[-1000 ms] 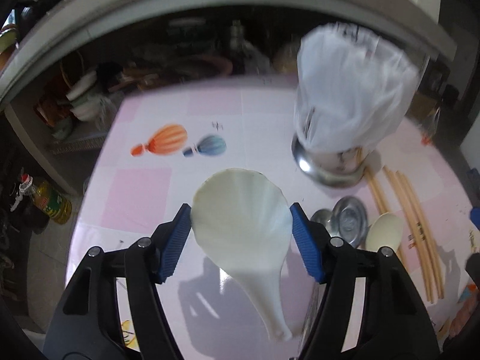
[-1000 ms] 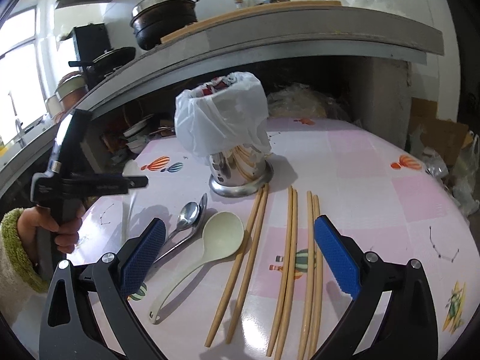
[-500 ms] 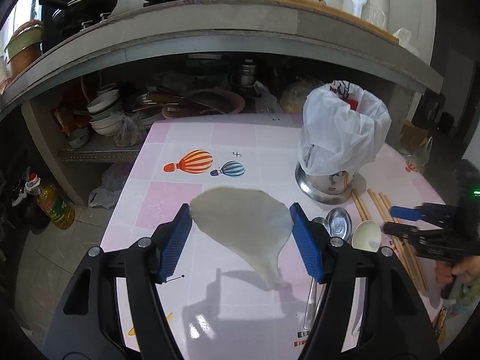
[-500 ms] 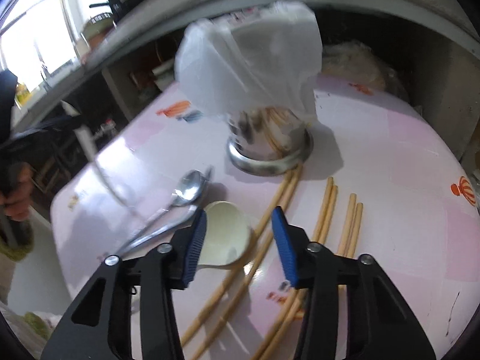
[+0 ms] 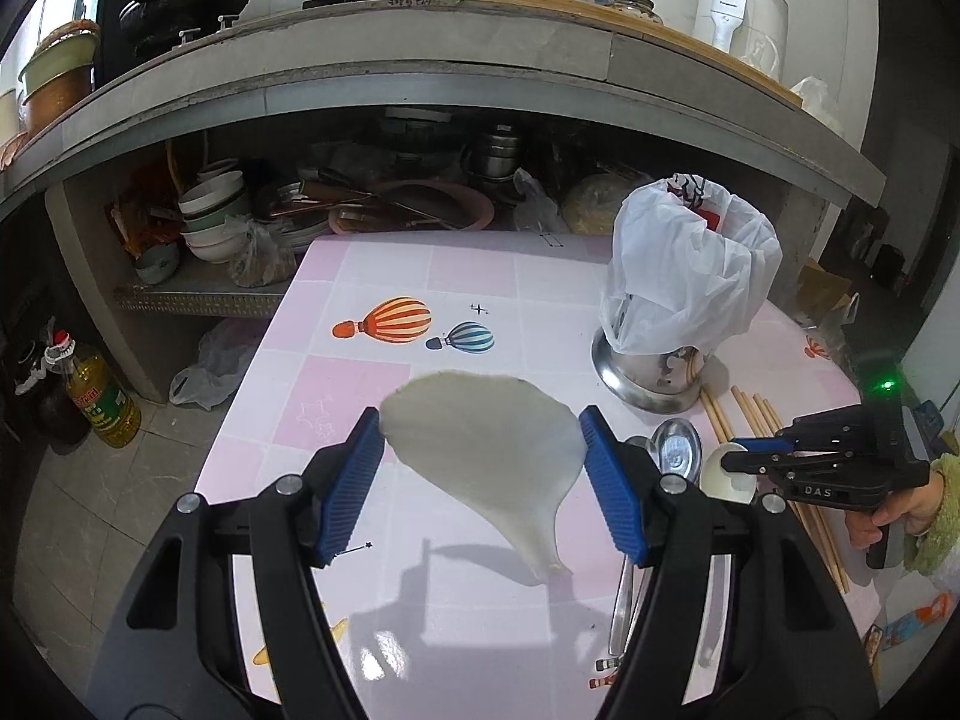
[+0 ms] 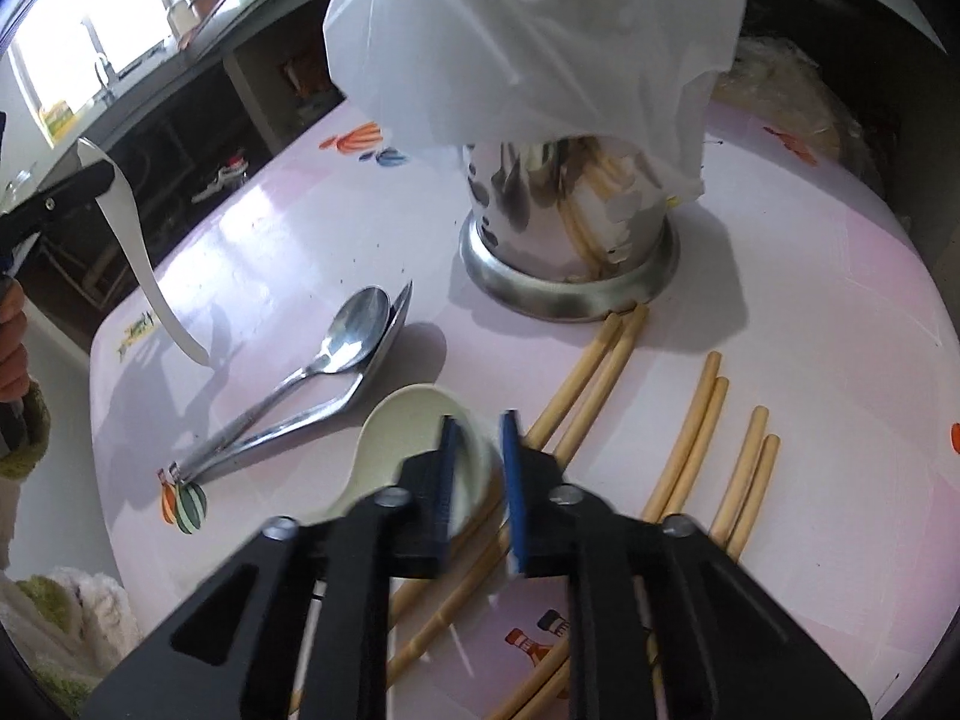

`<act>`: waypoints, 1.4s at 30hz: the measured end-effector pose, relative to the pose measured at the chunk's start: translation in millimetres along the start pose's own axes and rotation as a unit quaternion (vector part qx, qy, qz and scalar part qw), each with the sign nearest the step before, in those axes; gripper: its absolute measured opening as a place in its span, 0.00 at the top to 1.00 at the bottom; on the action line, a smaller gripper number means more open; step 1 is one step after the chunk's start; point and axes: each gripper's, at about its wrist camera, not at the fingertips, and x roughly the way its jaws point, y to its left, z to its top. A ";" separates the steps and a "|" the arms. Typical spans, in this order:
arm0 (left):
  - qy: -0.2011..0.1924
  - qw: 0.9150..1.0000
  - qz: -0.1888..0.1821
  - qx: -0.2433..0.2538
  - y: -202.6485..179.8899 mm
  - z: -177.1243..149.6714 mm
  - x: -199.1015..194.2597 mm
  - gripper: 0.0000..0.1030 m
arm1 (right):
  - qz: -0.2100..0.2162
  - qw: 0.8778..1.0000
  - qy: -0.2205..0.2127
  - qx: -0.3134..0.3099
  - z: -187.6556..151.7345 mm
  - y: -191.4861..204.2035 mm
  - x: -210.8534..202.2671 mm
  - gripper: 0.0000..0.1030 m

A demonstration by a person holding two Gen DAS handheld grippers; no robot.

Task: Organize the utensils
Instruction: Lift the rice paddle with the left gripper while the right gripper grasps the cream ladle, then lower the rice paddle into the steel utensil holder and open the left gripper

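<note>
My left gripper point(image 5: 483, 480) is shut on a flat cream rice paddle point(image 5: 486, 450) and holds it above the pink table; it also shows in the right wrist view point(image 6: 129, 216). My right gripper point(image 6: 477, 480) is down at the table, its jaws nearly closed around the rim of a cream ladle bowl point(image 6: 408, 444). Two metal spoons point(image 6: 336, 360) lie left of the ladle. Several pairs of long wooden chopsticks point(image 6: 690, 438) lie to the right. A steel utensil holder point(image 6: 570, 228) draped with a white plastic bag point(image 5: 684, 276) stands behind them.
The table point(image 5: 420, 276) has a pink checked cloth with balloon prints. Behind it a concrete shelf point(image 5: 360, 198) holds bowls and pans. An oil bottle point(image 5: 96, 396) stands on the floor at the left. The other gripper and hand show at the right in the left wrist view point(image 5: 840, 468).
My right gripper has dropped to the ladle and its jaws have closed in from wide open. My left gripper has pulled back and up with the paddle.
</note>
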 end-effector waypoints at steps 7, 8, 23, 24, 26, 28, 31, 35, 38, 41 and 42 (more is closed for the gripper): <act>-0.004 1.000 -0.003 -0.003 1.2 -1.8 -3.9 0.39 | -0.015 1.000 -0.019 -0.002 5.1 8.5 -17.4 0.95; -0.006 1.000 -0.003 -0.003 0.9 -2.0 -5.5 0.39 | -0.023 0.999 -0.026 -0.008 5.8 12.9 -23.6 0.95; -0.028 0.999 0.005 -0.016 4.0 -10.5 -35.7 0.39 | -0.165 0.969 -0.143 -0.116 18.6 77.6 -144.1 0.96; -0.029 0.999 0.005 -0.019 5.8 -11.2 -37.0 0.39 | -0.171 0.966 -0.154 -0.117 22.1 79.6 -155.7 0.96; -0.032 0.999 0.004 -0.025 9.4 -10.9 -40.5 0.39 | -0.180 0.961 -0.174 -0.116 30.4 82.9 -176.7 0.96; -0.040 0.999 0.004 -0.027 11.6 -9.6 -44.9 0.39 | -0.185 0.957 -0.194 -0.110 39.9 81.9 -195.9 0.96; -0.050 0.998 0.001 -0.032 15.7 -5.3 -51.8 0.39 | -0.195 0.950 -0.224 -0.096 51.6 78.8 -223.5 0.96; -0.071 0.997 -0.008 -0.030 15.1 17.9 -62.9 0.39 | -0.208 0.944 -0.243 -0.081 56.1 73.6 -241.8 0.96; -0.095 0.995 -0.037 -0.024 6.6 58.0 -72.9 0.39 | -0.210 0.945 -0.242 -0.070 49.3 67.4 -241.1 0.96; -0.113 0.991 -0.073 -0.029 -7.0 104.0 -73.8 0.39 | -0.213 0.947 -0.234 -0.060 37.5 61.1 -234.4 0.96; -0.117 0.989 -0.081 -0.028 -12.8 116.7 -72.6 0.39 | -0.212 0.947 -0.233 -0.055 32.3 58.9 -232.6 0.96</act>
